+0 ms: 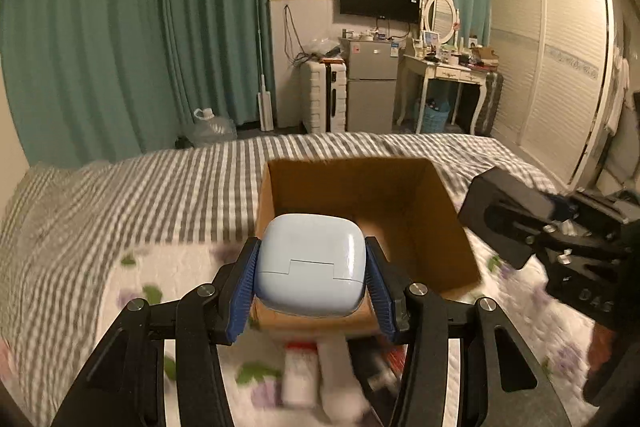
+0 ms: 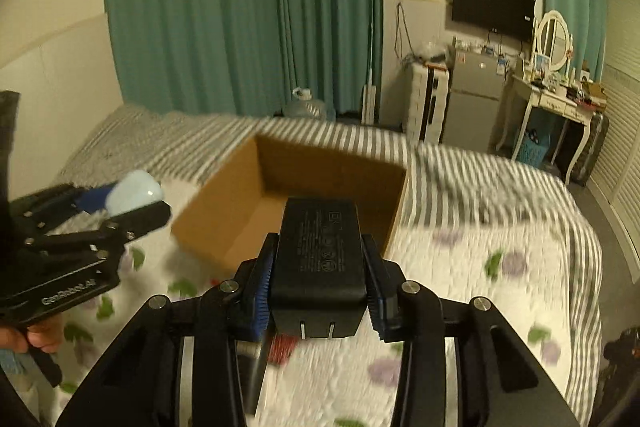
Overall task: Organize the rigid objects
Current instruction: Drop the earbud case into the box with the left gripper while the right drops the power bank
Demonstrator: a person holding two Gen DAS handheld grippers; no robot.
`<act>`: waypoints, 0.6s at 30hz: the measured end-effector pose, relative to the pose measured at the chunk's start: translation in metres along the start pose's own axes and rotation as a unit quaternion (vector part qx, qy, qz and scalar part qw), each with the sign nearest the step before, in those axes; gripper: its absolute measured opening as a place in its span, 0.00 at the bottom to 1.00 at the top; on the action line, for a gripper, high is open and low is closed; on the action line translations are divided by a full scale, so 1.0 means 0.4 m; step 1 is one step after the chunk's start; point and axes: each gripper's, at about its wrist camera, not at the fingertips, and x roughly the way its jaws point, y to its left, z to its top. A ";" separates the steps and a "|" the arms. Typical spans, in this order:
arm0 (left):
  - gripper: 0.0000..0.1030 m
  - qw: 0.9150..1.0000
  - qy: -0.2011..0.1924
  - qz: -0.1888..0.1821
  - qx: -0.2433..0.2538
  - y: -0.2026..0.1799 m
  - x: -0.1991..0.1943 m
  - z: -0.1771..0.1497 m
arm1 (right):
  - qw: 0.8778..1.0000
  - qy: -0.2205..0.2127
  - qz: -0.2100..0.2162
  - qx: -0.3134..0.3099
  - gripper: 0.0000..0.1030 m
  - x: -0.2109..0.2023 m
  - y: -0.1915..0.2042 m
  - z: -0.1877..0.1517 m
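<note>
My left gripper [image 1: 311,269] is shut on a pale blue rounded case [image 1: 310,263] and holds it above the near edge of an open cardboard box [image 1: 404,203] on the bed. My right gripper [image 2: 320,269] is shut on a black power adapter [image 2: 320,255] with two metal prongs facing me, held above the box's [image 2: 248,195] near right side. The right gripper with the adapter [image 1: 500,215] shows at the right of the left wrist view. The left gripper with the case [image 2: 134,197] shows at the left of the right wrist view.
A floral quilt [image 2: 460,307] over a grey striped bedspread [image 1: 140,195] covers the bed. Blurred white tubes and small items [image 1: 316,375] lie on the quilt below my left gripper. A red item [image 2: 282,349] lies under my right gripper. Curtains, a fridge and a dressing table stand beyond.
</note>
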 end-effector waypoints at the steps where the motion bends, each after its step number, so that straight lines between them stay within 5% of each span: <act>1: 0.50 1.000 0.003 0.002 0.005 0.000 0.027 0.010 | 1.000 -0.003 -0.001 0.000 0.37 0.013 -0.006 0.018; 8: 0.50 0.999 0.038 -0.002 0.022 -0.002 0.200 -0.016 | 1.000 0.005 -0.005 -0.007 0.37 0.150 -0.011 0.057; 18: 0.55 0.999 0.029 0.008 0.031 -0.007 0.236 -0.031 | 1.000 0.028 -0.004 -0.007 0.37 0.258 -0.028 0.010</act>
